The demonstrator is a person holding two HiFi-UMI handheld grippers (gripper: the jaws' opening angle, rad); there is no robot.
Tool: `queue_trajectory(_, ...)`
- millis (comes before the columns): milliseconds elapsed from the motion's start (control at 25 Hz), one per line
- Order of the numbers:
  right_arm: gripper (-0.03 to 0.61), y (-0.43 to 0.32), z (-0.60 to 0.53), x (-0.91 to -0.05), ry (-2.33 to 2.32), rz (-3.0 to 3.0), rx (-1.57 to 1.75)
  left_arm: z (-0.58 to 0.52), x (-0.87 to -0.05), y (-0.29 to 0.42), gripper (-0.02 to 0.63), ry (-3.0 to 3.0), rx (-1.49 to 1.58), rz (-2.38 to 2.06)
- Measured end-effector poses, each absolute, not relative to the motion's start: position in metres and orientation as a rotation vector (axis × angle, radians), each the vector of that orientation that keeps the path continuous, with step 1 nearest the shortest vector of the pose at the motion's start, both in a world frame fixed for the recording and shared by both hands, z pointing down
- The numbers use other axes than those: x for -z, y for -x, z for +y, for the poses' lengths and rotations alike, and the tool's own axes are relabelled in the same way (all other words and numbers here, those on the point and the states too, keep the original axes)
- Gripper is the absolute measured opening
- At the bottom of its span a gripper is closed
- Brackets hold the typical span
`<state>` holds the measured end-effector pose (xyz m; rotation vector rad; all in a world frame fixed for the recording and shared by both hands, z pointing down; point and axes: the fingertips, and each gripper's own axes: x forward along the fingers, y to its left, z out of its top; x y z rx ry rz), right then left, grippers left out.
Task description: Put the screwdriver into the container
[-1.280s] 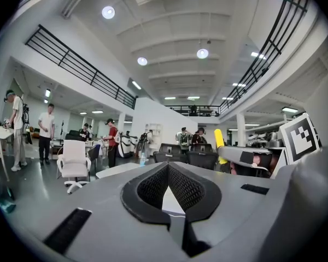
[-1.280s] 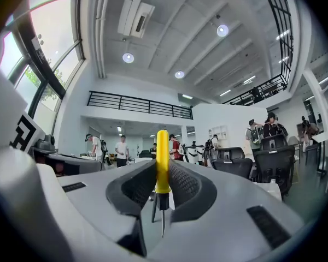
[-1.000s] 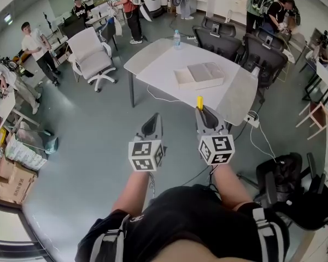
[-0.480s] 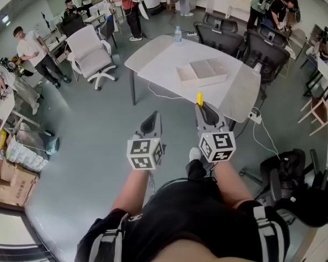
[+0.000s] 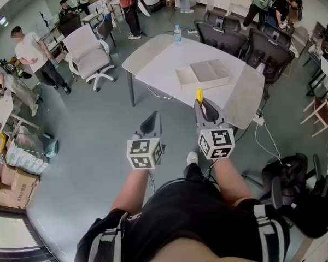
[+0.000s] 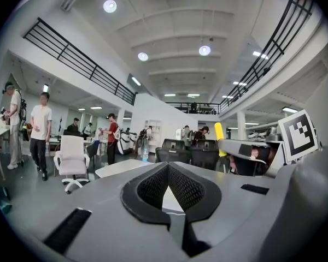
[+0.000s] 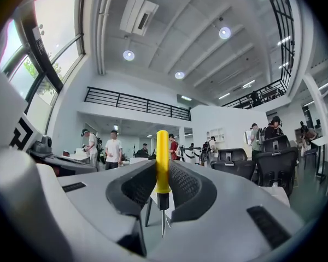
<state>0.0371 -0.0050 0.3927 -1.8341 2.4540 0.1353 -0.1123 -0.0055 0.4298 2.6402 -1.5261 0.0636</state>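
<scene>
My right gripper (image 5: 201, 106) is shut on a yellow-handled screwdriver (image 5: 199, 95), held upright over the grey floor just short of the white table (image 5: 153, 64). In the right gripper view the screwdriver (image 7: 163, 157) stands between the pads with its handle up and its thin metal tip down. An open pale box, the container (image 5: 205, 73), lies on the table ahead of both grippers. My left gripper (image 5: 152, 122) hovers beside the right one, shut with nothing in it; its pads (image 6: 153, 187) meet at the tips.
A water bottle (image 5: 177, 35) stands at the table's far edge. Black office chairs (image 5: 268, 51) line the far right side, and a white chair (image 5: 88, 51) stands at the left. A cable and power strip (image 5: 257, 120) lie under the table's right corner. Several people stand around.
The table and box have drawn slightly nearer, and the person's shoe has come into view below the grippers. Both grippers keep their pose; the screwdriver stays gripped.
</scene>
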Motion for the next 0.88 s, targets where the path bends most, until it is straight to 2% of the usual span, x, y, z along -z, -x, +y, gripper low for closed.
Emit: queue_trajectory(880, 0.066, -0.128, -0.257, -0.404, 1.762, 2.577, -0.039, -0.25, -0.423, -0.005, 0.012, -2.651, -0.166, -1.507)
